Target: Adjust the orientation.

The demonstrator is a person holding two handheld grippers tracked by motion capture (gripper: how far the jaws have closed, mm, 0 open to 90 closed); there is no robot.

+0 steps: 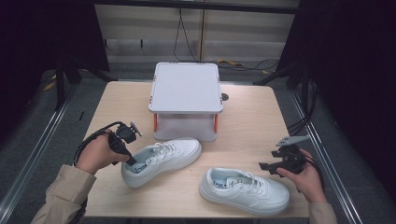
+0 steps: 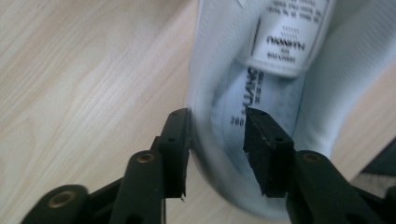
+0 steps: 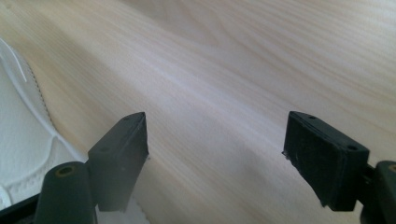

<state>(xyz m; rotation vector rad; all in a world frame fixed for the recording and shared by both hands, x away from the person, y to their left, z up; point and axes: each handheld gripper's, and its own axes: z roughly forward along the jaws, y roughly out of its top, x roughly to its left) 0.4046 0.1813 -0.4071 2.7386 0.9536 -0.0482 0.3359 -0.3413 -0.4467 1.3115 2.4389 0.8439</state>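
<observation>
Two white sneakers lie on the wooden table [image 1: 252, 126]. One sneaker [image 1: 161, 158] is at the left, its toe towards the grey stand; the other sneaker [image 1: 245, 189] lies near the front edge. My left gripper [image 1: 133, 161] is at the heel of the left sneaker [image 2: 280, 93]. In the left gripper view my left gripper [image 2: 217, 149] straddles the heel wall, one jaw outside against it and one inside the opening, with a gap left at the inner pad. My right gripper [image 1: 267, 167] hovers open beside the toe of the front sneaker [image 3: 23, 154], and nothing is between its jaws [image 3: 215, 154].
A grey two-level stand [image 1: 186, 100] with orange posts sits at the middle back of the table, just behind the left sneaker. Metal rails run along both sides of the table. Cables hang at the far wall.
</observation>
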